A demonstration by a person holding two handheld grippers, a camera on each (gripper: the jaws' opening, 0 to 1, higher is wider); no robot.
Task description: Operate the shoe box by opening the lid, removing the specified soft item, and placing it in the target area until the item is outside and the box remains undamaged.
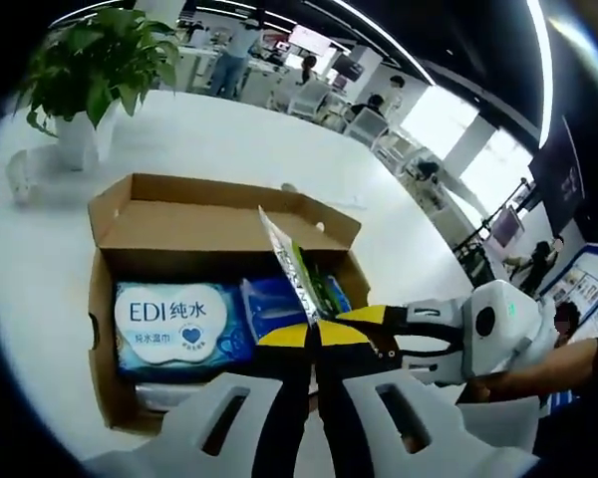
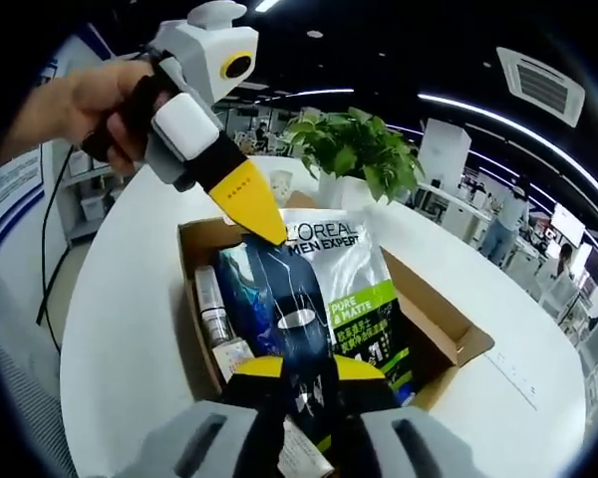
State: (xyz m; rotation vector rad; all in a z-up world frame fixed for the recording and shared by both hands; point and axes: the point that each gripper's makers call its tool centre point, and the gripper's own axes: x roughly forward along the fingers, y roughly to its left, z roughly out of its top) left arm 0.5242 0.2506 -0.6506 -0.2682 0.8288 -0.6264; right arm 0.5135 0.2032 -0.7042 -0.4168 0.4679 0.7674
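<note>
So the box (image 1: 219,229) is already open, flaps folded out, sitting on the white tabletop (image 1: 229,139) near a potted plant (image 1: 90,70). The right tool (image 2: 304,383) is clamped on the bottom edge of a soft pouch (image 2: 329,289), the dark and silver men's face-care refill kind, and is holding it upright above the box, so it looks mostly lifted clear of the other stuff. From the left gripper view you see that same pouch (image 1: 294,274) edge-on, standing up between the tools. The left tool (image 1: 314,334) has its yellow tips close together right by the pouch's lower edge, but I can't tell whether it's actually pinching anything. Still inside the box: a pack of wet wipes (image 1: 174,324), a blue packet (image 1: 274,304), and a small bottle (image 2: 211,304) along the side. What's left, I'd say, is carrying the pouch away and setting it down somewhere on the tabletop. Box looks fine, no tears.
</note>
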